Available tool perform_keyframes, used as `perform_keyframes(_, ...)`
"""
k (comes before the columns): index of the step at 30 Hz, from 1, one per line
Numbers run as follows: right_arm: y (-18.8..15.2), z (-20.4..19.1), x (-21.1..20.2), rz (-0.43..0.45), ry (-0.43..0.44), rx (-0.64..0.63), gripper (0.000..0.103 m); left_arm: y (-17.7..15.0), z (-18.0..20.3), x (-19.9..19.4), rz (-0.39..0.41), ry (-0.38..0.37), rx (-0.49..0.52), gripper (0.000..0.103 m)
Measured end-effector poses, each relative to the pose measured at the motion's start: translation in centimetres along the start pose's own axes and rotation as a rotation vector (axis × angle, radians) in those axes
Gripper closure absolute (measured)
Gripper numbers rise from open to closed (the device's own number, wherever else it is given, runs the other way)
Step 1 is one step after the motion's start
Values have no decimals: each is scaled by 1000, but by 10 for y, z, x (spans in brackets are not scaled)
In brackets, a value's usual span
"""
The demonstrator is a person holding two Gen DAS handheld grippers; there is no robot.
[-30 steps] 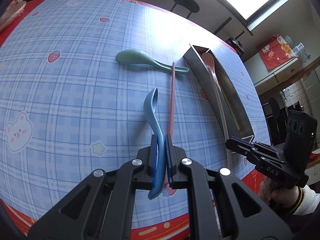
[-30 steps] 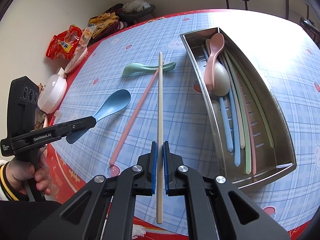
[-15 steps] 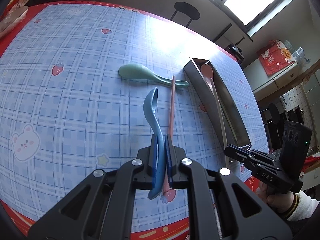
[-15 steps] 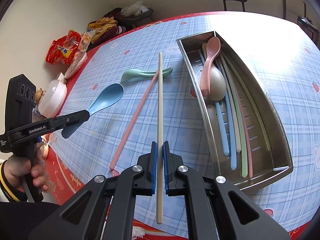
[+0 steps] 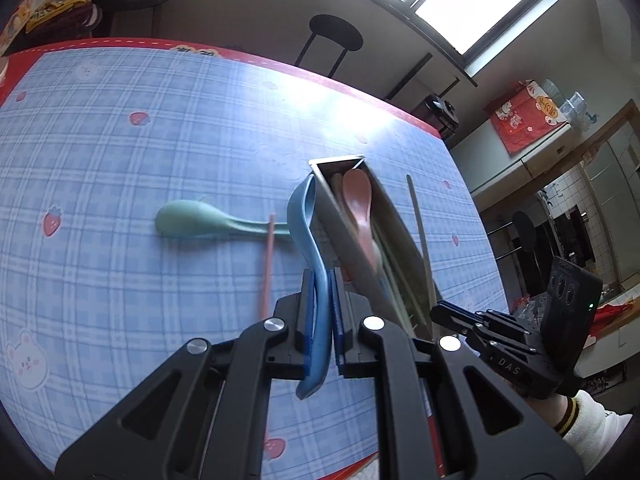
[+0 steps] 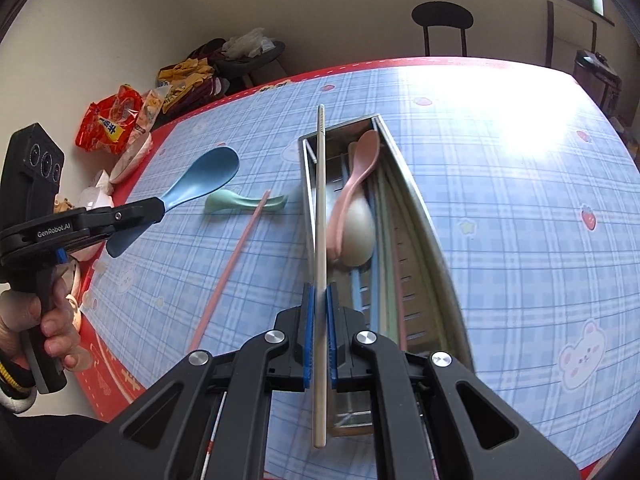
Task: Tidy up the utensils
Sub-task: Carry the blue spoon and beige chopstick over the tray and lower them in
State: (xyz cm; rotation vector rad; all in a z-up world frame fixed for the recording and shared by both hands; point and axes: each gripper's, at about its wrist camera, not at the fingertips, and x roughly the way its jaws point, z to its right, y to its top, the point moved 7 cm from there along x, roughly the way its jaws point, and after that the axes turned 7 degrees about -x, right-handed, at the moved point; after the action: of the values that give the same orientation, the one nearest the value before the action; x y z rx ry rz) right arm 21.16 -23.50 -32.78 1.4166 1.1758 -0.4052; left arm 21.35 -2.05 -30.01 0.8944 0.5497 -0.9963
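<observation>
My left gripper (image 5: pixel 320 316) tilts down, clamping blue spoon (image 5: pixel 308 232), bowl forward | right gripper (image 6: pixel 318 336) tilts down, pinching beige chopstick (image 6: pixel 320 240) lengthwise above steel tray (image 6: pixel 424 236)

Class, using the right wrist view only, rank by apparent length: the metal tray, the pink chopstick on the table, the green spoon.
1. metal tray, longest.
2. pink chopstick, shorter, though it lies at similar range.
3. green spoon, clearly smallest, but also farthest from the camera.

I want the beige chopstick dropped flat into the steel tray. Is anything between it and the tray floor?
Nothing blocks the open top of the tray. Inside, the pink spoon and a pale spoon lie beside the beige chopstick that the right hand-held gripper holds.
</observation>
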Motion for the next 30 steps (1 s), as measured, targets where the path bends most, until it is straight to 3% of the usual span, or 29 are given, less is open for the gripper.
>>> perform_keyframes(6, 6, 24, 12, -47, -56, -37, 97, 22, 38, 46, -42, -36, -12, 91)
perform_keyframes(12, 3, 33, 31, -97, -70, -22, 97, 30, 55, 90, -85, -13, -31, 91)
perform_keyframes(30, 6, 50, 59, -152, -88, 42, 97, 31, 53, 145, -165, -4, -105, 91)
